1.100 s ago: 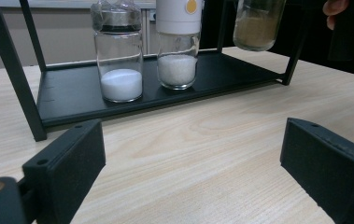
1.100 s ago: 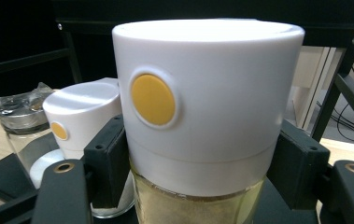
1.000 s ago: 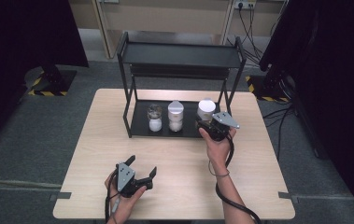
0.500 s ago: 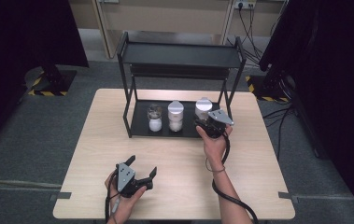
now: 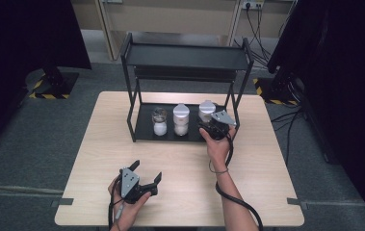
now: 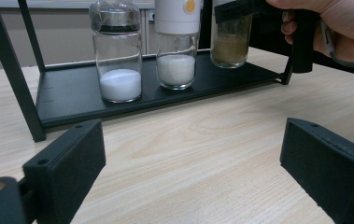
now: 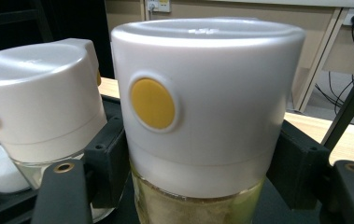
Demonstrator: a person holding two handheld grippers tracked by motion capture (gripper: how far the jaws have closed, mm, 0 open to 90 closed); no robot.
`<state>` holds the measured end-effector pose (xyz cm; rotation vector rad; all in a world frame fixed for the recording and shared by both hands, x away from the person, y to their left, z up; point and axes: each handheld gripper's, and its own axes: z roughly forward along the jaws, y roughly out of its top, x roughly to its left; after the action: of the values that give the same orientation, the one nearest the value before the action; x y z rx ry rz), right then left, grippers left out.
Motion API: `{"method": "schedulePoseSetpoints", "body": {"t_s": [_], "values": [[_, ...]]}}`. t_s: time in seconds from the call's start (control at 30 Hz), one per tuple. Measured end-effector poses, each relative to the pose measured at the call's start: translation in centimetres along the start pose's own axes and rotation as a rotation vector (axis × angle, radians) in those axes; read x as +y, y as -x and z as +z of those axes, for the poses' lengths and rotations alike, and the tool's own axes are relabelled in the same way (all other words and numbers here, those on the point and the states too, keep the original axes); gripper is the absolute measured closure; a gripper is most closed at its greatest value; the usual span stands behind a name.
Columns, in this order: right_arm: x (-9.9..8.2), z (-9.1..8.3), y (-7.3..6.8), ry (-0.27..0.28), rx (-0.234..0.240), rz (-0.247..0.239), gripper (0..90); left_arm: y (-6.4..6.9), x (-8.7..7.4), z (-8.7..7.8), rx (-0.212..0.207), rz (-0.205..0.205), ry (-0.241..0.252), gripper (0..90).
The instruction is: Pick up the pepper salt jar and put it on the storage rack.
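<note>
Spice jar (image 7: pixel 202 116) with a white cap and a yellow button sits pinched between the jaws of the right gripper (image 5: pixel 208 126), brownish powder showing through its glass below the pads (image 7: pixel 109 161). It stands at the right end of the black rack's (image 5: pixel 185 57) bottom shelf, straight ahead of that gripper. Just beside it, to the gripper's left, stands a second white-capped jar (image 5: pixel 181 119) of white grains, and beyond that a clear-lidded jar (image 5: pixel 159 121) of white powder. Well back on the wooden table (image 5: pixel 93 159), the left gripper (image 5: pixel 146 180) rests in the person's hand with its jaws spread wide around nothing, facing the rack.
</note>
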<state>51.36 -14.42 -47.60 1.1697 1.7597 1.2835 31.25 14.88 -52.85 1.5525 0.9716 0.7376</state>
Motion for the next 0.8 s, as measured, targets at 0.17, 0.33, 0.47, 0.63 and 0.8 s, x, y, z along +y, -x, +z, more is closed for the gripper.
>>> {"method": "schedulePoseSetpoints", "body": {"t_s": [0.17,0.33,0.47,0.63,0.8], "values": [[-0.2,0.4,-0.1,-0.012,0.0,0.008,30.8,0.0,0.0,0.0,0.0,0.0,0.0,6.2],[-0.6,0.9,-0.1,-0.029,-0.003,0.011,30.8,0.0,0.0,0.0,-0.001,0.001,0.0,6.2],[-1.0,1.2,-0.2,-0.036,-0.005,0.014,30.8,0.0,0.0,0.0,-0.001,0.0,0.001,6.1],[-1.2,1.3,-0.2,-0.039,-0.007,0.016,30.8,0.0,0.0,0.0,-0.001,0.002,0.0,6.2],[-1.2,1.3,-0.2,-0.038,-0.015,0.02,30.8,0.0,0.0,0.0,-0.001,0.002,0.0,6.1]]}}
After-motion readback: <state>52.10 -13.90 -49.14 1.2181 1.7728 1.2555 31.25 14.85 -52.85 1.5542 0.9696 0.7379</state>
